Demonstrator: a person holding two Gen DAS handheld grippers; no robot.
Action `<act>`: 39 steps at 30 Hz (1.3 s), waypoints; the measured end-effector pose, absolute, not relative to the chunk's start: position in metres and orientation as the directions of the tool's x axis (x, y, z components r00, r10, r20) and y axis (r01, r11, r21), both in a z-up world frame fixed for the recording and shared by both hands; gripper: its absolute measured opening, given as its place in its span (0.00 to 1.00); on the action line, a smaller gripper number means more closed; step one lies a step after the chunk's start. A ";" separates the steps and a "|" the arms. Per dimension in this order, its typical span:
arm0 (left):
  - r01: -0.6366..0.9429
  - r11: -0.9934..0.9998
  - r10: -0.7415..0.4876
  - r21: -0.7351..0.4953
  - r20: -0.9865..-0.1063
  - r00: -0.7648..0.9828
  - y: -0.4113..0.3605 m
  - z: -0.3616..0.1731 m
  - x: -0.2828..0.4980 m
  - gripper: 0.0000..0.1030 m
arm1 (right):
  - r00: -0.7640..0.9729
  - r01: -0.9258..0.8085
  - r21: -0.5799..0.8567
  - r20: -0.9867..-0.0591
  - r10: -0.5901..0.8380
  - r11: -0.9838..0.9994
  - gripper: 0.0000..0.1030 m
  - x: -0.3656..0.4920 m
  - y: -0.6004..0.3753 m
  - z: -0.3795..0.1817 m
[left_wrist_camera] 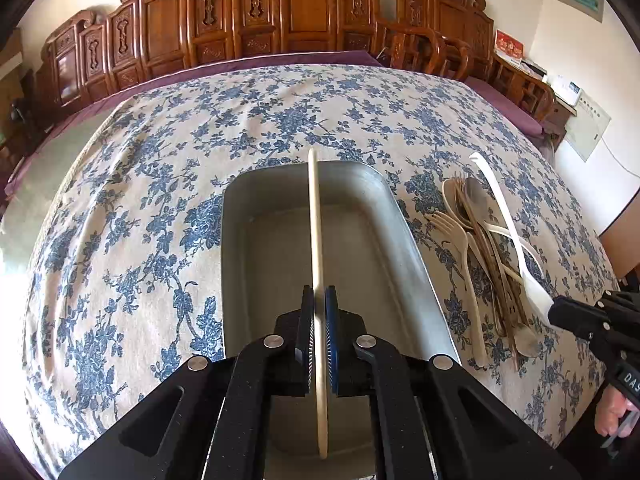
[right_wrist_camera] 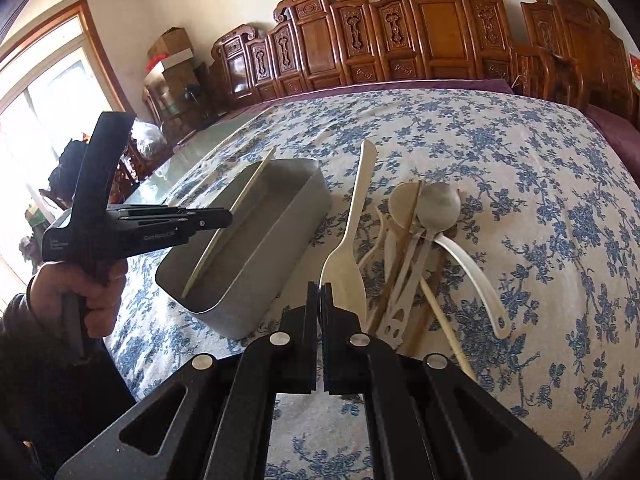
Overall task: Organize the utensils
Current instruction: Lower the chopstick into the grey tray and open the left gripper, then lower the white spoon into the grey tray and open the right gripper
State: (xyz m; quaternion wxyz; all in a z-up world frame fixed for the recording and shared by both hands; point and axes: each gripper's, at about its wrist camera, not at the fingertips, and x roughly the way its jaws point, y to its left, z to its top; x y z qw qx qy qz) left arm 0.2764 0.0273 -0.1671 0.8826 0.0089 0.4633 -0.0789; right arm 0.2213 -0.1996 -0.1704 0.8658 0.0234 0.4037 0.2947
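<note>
Blue-flowered cloth (left_wrist_camera: 140, 200) spread over the desk, wrinkled in places. Left of the middle, a grey metal tray (left_wrist_camera: 240, 240), long and deep, otherwise bare inside. Above it the left tongs (left_wrist_camera: 319, 320), closed edge-on upon a cream stick-like utensil (left_wrist_camera: 316, 220) that runs lengthwise over the tray, far tip past the far rim; in the right wrist view the same stick slants down into the tray, near end at the tray floor. Just right of the tray, lying on the cloth, a heap of utensils (left_wrist_camera: 480, 248): beige fork, wooden spoons, a grey spoon, pale handles crossing one another. On the heap's right side, a white spatula (left_wrist_camera: 516, 236), blade end beside the right tongs (right_wrist_camera: 321, 304), pinched shut with nothing seen between them, spatula blade just right of the tips. Carved wooden panels (left_wrist_camera: 240, 20) along the back wall.
</note>
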 end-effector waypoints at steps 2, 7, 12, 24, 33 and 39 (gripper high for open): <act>0.143 0.987 -0.141 -0.073 -0.820 0.555 0.030 -0.168 0.276 0.07 | 0.499 -0.494 0.267 -0.692 0.522 0.827 0.03 0.219 -0.195 -0.170; 0.141 0.987 -0.141 -0.072 -0.804 0.577 0.037 -0.158 0.271 0.08 | 0.500 -0.500 0.251 -0.698 0.512 0.829 0.03 0.214 -0.184 -0.164; 0.128 0.988 -0.143 -0.081 -0.776 0.614 0.052 -0.143 0.263 0.08 | 0.494 -0.524 0.233 -0.700 0.515 0.819 0.03 0.212 -0.166 -0.156; 0.076 0.994 -0.106 -0.074 -0.758 0.644 0.089 -0.134 0.257 0.08 | 0.413 -0.578 0.274 -0.714 0.565 0.768 0.03 0.228 -0.098 -0.157; 0.055 0.996 -0.094 -0.077 -0.755 0.649 0.102 -0.133 0.256 0.08 | 0.353 -0.567 0.276 -0.770 0.532 0.776 0.06 0.242 -0.064 -0.183; 0.060 0.995 -0.101 -0.081 -0.753 0.651 0.100 -0.132 0.255 0.08 | 0.368 -0.567 0.285 -0.752 0.547 0.773 0.06 0.242 -0.070 -0.181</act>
